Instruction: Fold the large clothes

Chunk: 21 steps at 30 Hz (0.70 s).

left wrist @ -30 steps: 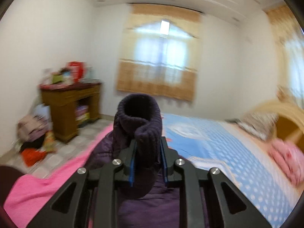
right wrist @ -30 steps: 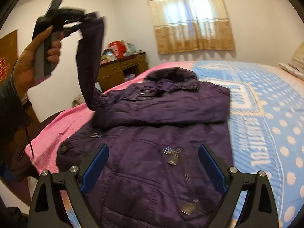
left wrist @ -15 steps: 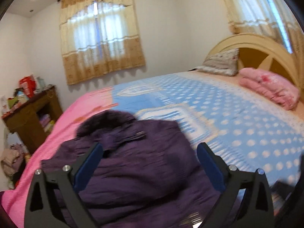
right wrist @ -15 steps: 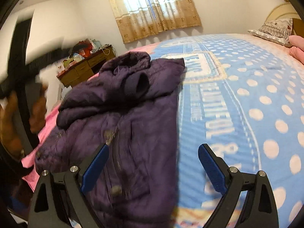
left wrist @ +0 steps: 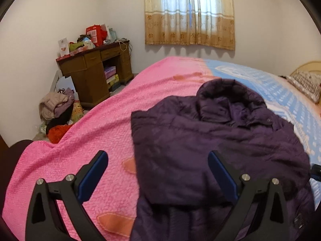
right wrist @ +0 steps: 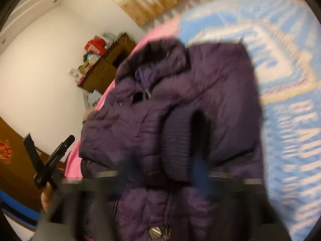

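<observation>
A dark purple padded jacket (left wrist: 210, 136) lies on the bed, hood (left wrist: 226, 92) at the far end and one sleeve folded across its chest. My left gripper (left wrist: 157, 156) hovers open just above the jacket's left edge, holding nothing. In the right wrist view the jacket (right wrist: 180, 84) fills the middle, and its ribbed sleeve cuff (right wrist: 174, 144) lies between the blurred jaws of my right gripper (right wrist: 164, 164), which are closing. The blur hides whether the pads press on the cuff. A hand holds the left gripper (right wrist: 48, 160) at the left edge.
The bed cover is pink (left wrist: 90, 132) on the left and blue with white dots (right wrist: 291, 120) on the right. A cluttered brown desk (left wrist: 94, 74) stands by the far wall, with a clothes pile (left wrist: 56, 108) on the floor. A striped pillow (left wrist: 307, 84) lies at the headboard.
The left gripper let go of the sleeve cuff, opened wide and dropped toward the jacket. The sleeve now lies across the jacket. The right gripper swung over the cuff, rolled, and its jaws narrowed.
</observation>
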Available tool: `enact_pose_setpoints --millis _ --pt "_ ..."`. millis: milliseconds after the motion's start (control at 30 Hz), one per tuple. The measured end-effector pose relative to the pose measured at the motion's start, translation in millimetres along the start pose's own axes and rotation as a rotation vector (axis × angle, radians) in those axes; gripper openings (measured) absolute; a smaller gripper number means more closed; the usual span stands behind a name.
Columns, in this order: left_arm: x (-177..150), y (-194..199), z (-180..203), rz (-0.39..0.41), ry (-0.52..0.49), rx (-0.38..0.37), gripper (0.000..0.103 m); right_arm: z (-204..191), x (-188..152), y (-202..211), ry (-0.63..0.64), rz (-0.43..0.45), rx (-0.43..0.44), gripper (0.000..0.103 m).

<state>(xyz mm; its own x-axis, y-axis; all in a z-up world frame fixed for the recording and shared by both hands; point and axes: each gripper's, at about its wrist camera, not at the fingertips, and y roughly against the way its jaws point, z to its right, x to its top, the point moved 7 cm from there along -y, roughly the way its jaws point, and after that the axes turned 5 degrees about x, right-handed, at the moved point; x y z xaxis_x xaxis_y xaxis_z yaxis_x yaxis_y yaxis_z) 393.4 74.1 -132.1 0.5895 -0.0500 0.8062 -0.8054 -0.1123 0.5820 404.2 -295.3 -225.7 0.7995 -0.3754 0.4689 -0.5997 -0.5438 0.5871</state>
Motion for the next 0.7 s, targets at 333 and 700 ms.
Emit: enact_pose_setpoints --millis 333,700 --pt "0 -1 2 0.024 -0.059 0.004 0.102 -3 10 70 0.162 0.180 -0.172 0.008" --pt "15 2 29 0.047 -0.085 0.009 0.103 -14 16 92 0.269 0.259 -0.406 0.072"
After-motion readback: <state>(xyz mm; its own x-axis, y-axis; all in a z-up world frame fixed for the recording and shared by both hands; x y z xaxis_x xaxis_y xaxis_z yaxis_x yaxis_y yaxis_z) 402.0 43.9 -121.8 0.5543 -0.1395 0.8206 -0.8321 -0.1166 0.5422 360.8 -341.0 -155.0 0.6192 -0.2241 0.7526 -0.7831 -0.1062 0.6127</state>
